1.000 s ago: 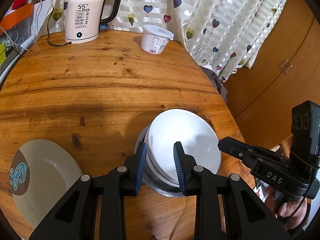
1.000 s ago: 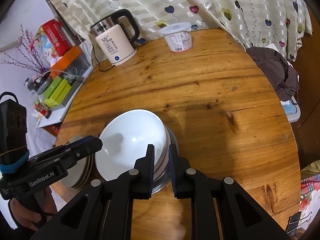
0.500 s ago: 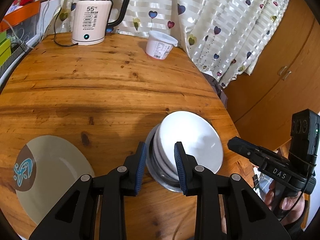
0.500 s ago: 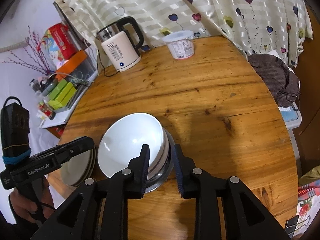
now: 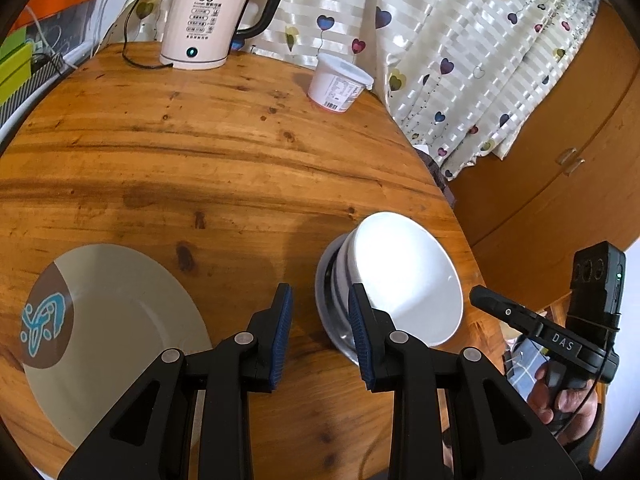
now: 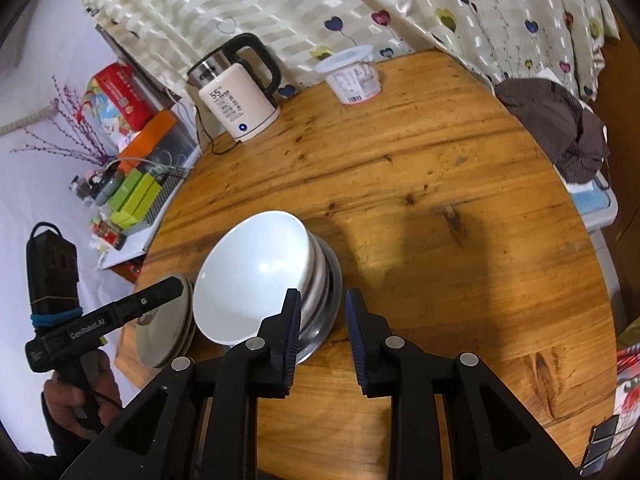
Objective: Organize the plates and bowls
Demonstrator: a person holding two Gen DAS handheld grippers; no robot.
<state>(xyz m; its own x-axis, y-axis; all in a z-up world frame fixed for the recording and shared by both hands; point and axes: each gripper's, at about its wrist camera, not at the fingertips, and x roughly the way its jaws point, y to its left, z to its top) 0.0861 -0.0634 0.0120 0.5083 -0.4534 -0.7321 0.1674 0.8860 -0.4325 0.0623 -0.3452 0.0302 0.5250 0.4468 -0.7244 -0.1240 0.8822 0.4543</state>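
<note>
Holding the left gripper (image 5: 319, 292) low over the near part of the round wooden table (image 5: 200, 140), jaws partly spread and pinching nothing, with the steel bowl (image 5: 325, 308) just beside the right-hand finger. Keeping the right gripper (image 6: 322, 294) on the opposite side of that same stack, jaws having just been opening to a modest gap and clamped on nothing; through the gap, only a bit of steel rim and bare wood, with no pad pressing on either. Leaving the white bowls (image 5: 404, 276) nested mouth-up inside the steel bowl, close to the table edge nearest the person, presumably to save room and keep like with like. Leaving the plates (image 5: 112, 320) piled in a separate low stack near the bowls, topmost marked with a brown patch and a blue figure, again sorted by kind rather than mixed. Judging by the flanking pose, probably placed for steadying or squaring the nest from both sides; cannot tell which. Standing well apart at the far edge by the curtain, out of the working area: an electric kettle (image 5: 204, 20) and a lidded white tub (image 5: 340, 84).
</note>
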